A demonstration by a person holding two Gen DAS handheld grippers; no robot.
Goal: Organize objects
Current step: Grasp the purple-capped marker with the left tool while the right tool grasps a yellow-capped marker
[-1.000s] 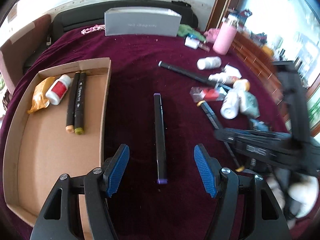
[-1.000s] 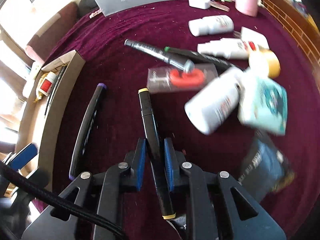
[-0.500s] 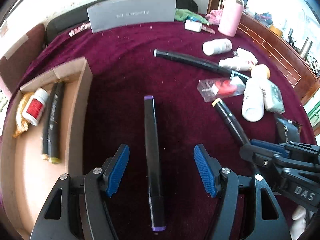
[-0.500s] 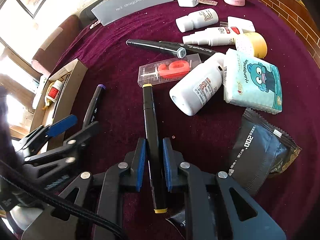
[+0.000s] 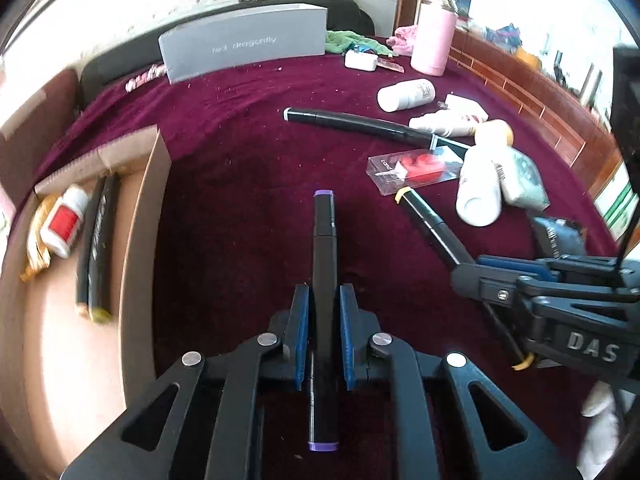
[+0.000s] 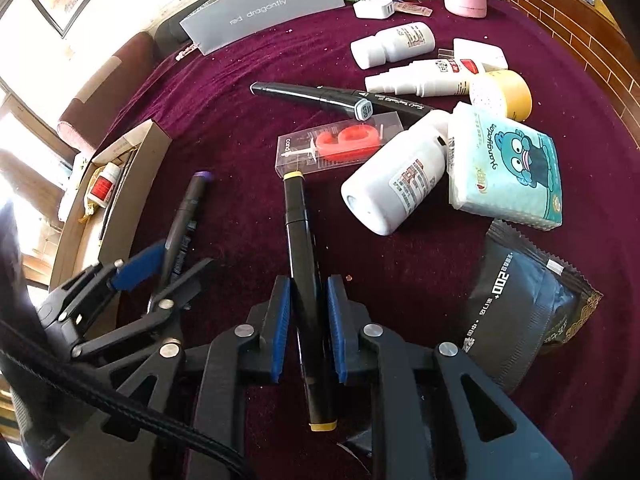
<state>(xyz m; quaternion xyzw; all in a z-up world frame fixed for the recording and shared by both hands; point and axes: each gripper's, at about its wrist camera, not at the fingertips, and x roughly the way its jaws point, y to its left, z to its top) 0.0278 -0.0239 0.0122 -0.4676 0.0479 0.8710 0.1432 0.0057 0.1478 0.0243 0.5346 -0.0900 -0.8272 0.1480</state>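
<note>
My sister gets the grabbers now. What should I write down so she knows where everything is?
Left gripper: shut on the purple-capped marker, lying on the maroon cloth.
Right gripper: shut on the yellow-capped marker.
Done: two markers, a small white bottle and a yellow packet are in the cardboard box.
Left: put both held markers in the box, then probably the two black markers, the bottles, the candle pack, the tissue pack and the black pouch.
</note>
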